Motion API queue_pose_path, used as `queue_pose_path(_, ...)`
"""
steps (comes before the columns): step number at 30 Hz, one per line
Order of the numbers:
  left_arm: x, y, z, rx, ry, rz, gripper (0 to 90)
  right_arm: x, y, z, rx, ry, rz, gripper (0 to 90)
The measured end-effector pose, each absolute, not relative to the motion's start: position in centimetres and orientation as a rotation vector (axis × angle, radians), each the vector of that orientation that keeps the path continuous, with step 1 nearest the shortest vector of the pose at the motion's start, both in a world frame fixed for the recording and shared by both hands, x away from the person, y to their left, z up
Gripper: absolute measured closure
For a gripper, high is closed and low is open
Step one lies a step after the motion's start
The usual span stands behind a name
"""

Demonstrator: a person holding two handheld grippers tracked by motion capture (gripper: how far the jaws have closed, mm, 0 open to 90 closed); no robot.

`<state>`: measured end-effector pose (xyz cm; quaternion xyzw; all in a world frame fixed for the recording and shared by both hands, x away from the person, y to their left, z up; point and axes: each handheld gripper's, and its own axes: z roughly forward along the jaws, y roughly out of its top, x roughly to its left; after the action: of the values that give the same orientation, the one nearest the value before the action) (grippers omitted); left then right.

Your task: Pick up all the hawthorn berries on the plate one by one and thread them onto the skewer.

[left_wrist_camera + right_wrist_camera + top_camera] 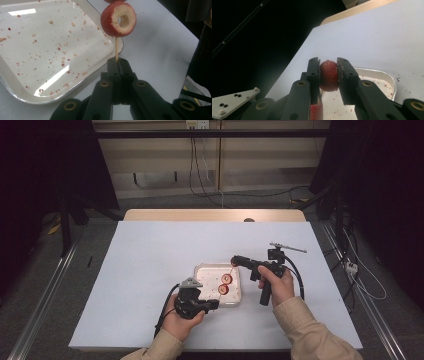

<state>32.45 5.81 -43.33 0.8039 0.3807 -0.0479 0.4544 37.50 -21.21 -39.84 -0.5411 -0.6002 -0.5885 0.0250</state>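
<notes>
Fruit (pixel 329 75) clamped inside right gripper (pixel 329 75) above tray (pixel 384 76).

A lab-style recording bay, not a home or kitchen: the counter (pixel 150 270) wears a plain white cover over a wooden top and stands on grey carpet between metal floor rails (pixel 40 295). Black curtains (pixel 45 165) hang on both sides, and loose cables (pixel 200 170) trail down the back wall to a socket.
</notes>
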Motion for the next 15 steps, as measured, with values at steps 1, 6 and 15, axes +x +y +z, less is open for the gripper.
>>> queue_pose_path(1,32.5,5.8,-43.3,1.98,0.943,-0.117,90.0,37.5,-21.1,-39.8,-1.673,-1.849,-1.827,73.7)
queue_pose_path(6,32.3,5.6,-43.2,1.985,0.947,-0.104,90.0,37.3,-20.8,-39.7,-1.656,-1.864,-1.837,73.9)
queue_pose_path(15,32.3,5.6,-43.2,2.002,0.964,-0.1,90.0,36.9,-20.1,-39.3,-1.644,-1.905,-1.837,74.2)
